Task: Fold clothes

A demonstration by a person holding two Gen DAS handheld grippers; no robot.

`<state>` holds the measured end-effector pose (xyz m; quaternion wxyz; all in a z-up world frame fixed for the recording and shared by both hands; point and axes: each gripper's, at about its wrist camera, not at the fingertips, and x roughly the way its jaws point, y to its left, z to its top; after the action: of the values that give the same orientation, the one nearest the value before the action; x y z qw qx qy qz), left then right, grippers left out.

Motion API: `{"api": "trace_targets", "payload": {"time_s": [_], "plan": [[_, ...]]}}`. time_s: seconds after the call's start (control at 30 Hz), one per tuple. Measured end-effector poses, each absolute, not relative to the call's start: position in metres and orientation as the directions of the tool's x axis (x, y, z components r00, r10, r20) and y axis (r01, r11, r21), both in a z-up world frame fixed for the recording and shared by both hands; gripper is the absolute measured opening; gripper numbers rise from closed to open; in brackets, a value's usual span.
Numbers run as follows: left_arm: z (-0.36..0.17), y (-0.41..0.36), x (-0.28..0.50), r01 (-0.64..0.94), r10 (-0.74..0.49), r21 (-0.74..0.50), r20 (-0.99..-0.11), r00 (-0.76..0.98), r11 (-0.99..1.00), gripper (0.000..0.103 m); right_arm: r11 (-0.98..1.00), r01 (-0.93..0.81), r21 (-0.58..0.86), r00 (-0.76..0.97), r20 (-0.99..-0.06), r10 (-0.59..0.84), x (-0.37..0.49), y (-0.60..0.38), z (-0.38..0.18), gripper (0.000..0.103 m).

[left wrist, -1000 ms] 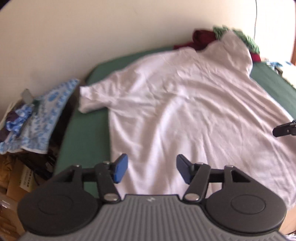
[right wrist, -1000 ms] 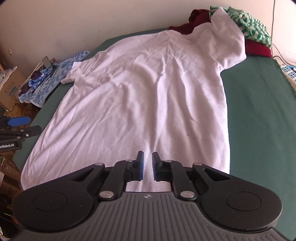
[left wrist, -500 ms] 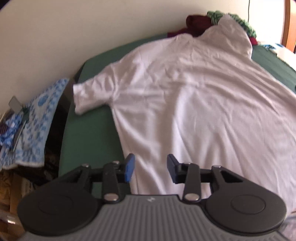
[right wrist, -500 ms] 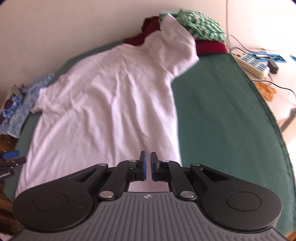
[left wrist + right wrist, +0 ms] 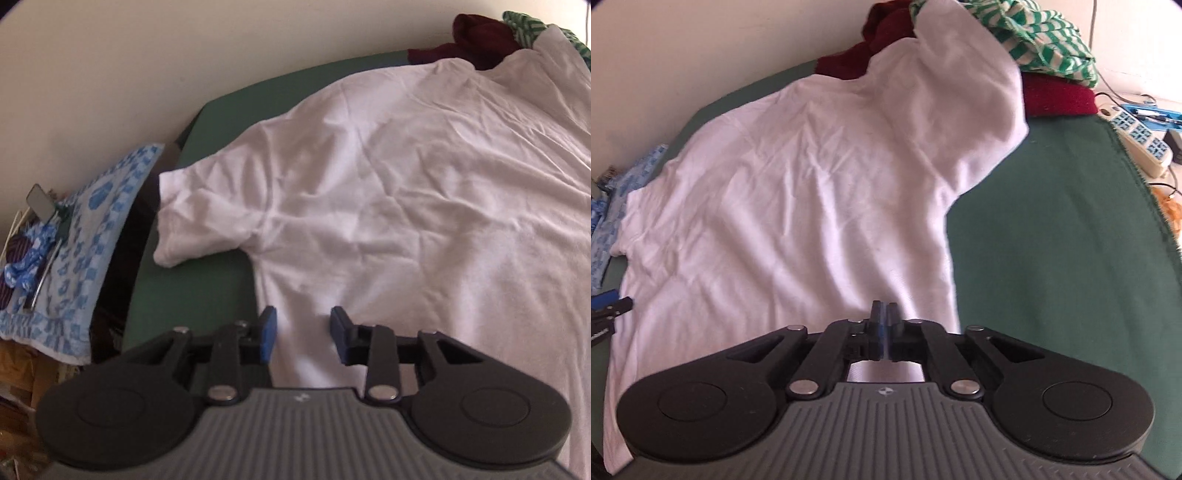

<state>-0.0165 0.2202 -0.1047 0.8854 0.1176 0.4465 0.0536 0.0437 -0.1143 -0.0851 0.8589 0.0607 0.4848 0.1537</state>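
A white T-shirt (image 5: 406, 184) lies spread flat on a green-covered surface (image 5: 192, 280), collar end far from me. Its left sleeve (image 5: 210, 214) points toward the surface's left edge. My left gripper (image 5: 303, 332) is open and sits low over the shirt's left side seam, just below the armpit, with nothing between its blue pads. In the right wrist view the T-shirt (image 5: 812, 203) fills the middle, and its right sleeve (image 5: 979, 122) drapes up against a clothes pile. My right gripper (image 5: 884, 314) is shut over the shirt's right side edge; no cloth shows between its pads.
A maroon garment (image 5: 1056, 98) and a green-and-white striped one (image 5: 1041, 40) are heaped at the far end. A power strip (image 5: 1137, 144) lies off the right edge. A blue patterned cloth (image 5: 92, 229) hangs beside the left edge over clutter. Bare green cover (image 5: 1052, 240) stretches right of the shirt.
Both grippers moved forward from the hem along the shirt's sides. The right gripper went from slightly open to shut. The left gripper's gap narrowed, then widened a little.
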Motion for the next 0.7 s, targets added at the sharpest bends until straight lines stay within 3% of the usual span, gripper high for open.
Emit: {"api": "trace_targets", "payload": {"time_s": [0.13,0.23,0.3,0.37,0.5,0.57,0.6,0.7], "plan": [[-0.057,0.216,0.025,0.009,0.184,0.255,-0.721,0.668,0.967,0.030,0.898,-0.366,0.243,0.473,-0.783,0.405,0.092,-0.087,-0.046,0.009],[-0.058,0.206,0.072,0.035,0.158,0.238,-0.739,0.655,0.971,0.039,0.863,-0.445,0.240,0.423,-0.793,0.439,0.145,-0.044,-0.044,0.011],[-0.073,0.203,0.098,0.037,0.161,0.234,-0.768,0.620,0.971,0.035,0.861,-0.447,0.243,0.378,-0.821,0.428,0.178,-0.018,-0.059,0.011],[-0.088,0.200,0.125,0.040,0.164,0.230,-0.794,0.585,0.972,0.025,0.866,-0.445,0.229,0.358,-0.841,0.406,0.200,-0.002,-0.077,0.011],[-0.113,0.199,0.161,0.050,0.170,0.234,-0.821,0.545,0.971,0.026,0.880,-0.421,0.220,0.357,-0.852,0.384,0.223,-0.015,-0.096,0.006],[-0.111,0.203,0.175,0.060,0.157,0.226,-0.821,0.548,0.972,0.022,0.901,-0.398,0.174,0.355,-0.876,0.326,0.233,-0.027,-0.089,0.007],[-0.109,0.205,0.185,0.064,0.147,0.216,-0.824,0.547,0.974,0.021,0.910,-0.387,0.146,0.374,-0.878,0.300,0.238,-0.033,-0.081,0.012],[-0.101,0.209,0.216,0.078,0.115,0.187,-0.831,0.544,0.979,0.021,0.876,-0.433,0.213,0.422,-0.811,0.406,0.256,-0.037,-0.046,0.014]]}}
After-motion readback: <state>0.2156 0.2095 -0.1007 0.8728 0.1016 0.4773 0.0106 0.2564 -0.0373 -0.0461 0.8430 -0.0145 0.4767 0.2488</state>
